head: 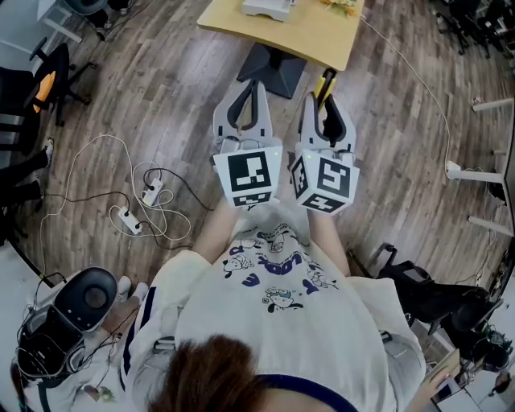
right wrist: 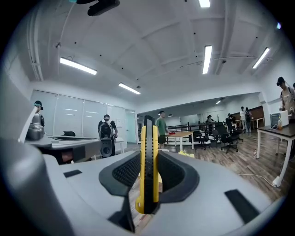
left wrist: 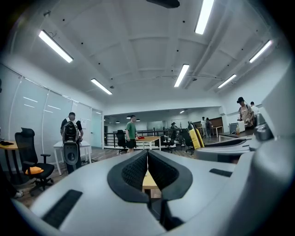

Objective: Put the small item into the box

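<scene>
Right tongs (right wrist: 149, 154) grip a yellow cutter (right wrist: 148, 133) upright by its flat sides, well short of the surface (head: 322, 36). Left tongs (left wrist: 147, 159) are closed on nothing. The slim cutter could pivot or slip in transit. 1 white item (head: 268, 8) there, perhaps the box, is cropped, its contents unseen.

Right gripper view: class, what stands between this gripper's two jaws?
A yellow and black utility knife, held upright, clamped between the jaws. The right gripper view shows it; the head view shows its tip poking out.
</scene>
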The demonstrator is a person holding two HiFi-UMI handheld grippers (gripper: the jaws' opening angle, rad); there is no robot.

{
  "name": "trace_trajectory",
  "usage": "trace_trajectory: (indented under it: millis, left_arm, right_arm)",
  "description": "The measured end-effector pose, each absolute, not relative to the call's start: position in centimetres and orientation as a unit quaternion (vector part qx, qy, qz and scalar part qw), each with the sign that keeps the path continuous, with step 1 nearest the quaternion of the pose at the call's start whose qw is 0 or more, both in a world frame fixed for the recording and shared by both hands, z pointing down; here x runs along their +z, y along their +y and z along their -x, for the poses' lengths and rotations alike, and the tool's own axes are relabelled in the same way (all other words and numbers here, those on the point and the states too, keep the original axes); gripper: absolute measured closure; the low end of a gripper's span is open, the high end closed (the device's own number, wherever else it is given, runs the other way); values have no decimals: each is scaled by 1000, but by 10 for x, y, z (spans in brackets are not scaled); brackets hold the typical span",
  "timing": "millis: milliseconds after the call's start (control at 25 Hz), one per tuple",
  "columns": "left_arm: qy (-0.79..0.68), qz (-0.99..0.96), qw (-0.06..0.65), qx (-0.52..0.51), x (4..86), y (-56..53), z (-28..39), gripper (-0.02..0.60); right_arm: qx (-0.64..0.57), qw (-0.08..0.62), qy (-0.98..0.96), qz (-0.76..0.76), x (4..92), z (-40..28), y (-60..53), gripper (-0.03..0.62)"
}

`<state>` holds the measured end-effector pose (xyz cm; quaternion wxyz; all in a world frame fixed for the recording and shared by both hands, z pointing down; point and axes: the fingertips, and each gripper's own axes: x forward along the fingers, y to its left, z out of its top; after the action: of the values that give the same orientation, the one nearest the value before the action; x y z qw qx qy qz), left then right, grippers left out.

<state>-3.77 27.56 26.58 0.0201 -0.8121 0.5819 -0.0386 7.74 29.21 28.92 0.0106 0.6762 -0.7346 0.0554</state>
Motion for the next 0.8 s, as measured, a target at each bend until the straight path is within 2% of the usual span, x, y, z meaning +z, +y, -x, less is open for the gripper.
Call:
trace_trajectory:
  millis: [800]
  left_arm:
    - [575,816,0,-51,281,210,67,565]
  right_arm:
    - [69,31,-729,-680,302,-48,232,465]
